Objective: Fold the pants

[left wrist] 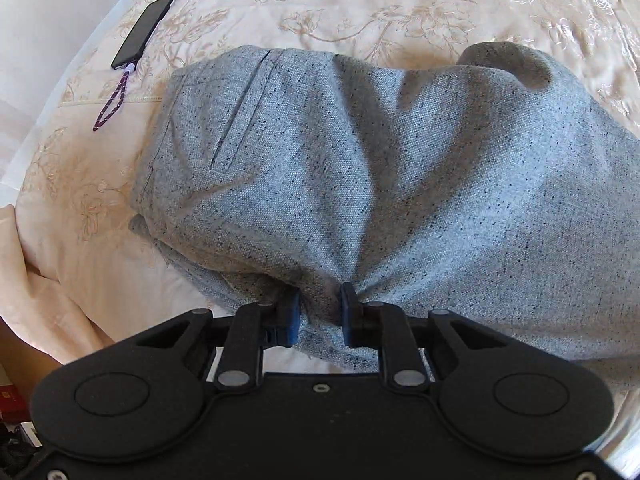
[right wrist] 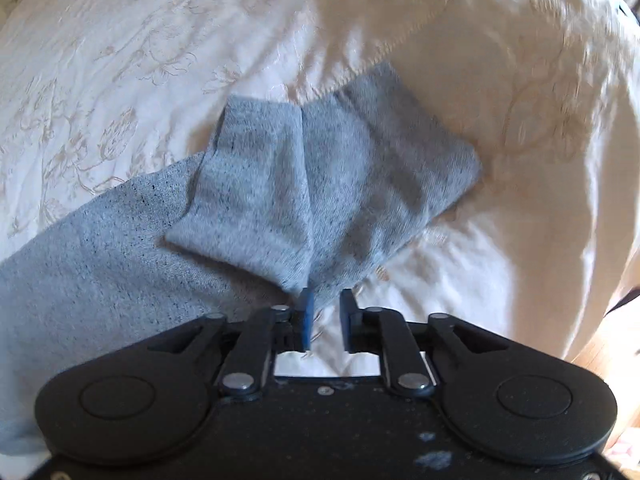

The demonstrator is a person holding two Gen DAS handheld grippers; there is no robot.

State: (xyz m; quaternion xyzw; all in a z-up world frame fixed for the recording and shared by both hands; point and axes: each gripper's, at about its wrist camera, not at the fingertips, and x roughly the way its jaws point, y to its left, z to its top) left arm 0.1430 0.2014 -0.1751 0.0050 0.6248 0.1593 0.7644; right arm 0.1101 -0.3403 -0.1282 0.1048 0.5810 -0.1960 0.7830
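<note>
The left hand-held gripper (left wrist: 320, 308) pinches a bunched fold of the grey pants (left wrist: 360, 168), which spread away ahead of it across the bed (left wrist: 360, 8). The right hand-held gripper (right wrist: 325, 312) has a narrow gap; the leg end's corner reaches its fingertips, grip uncertain.

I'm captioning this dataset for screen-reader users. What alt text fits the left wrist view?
The left gripper pinches a bunched edge of grey speckled pants spread on a cream floral bedspread. A black phone with a purple braided strap lies on the bedspread at upper left.
</note>
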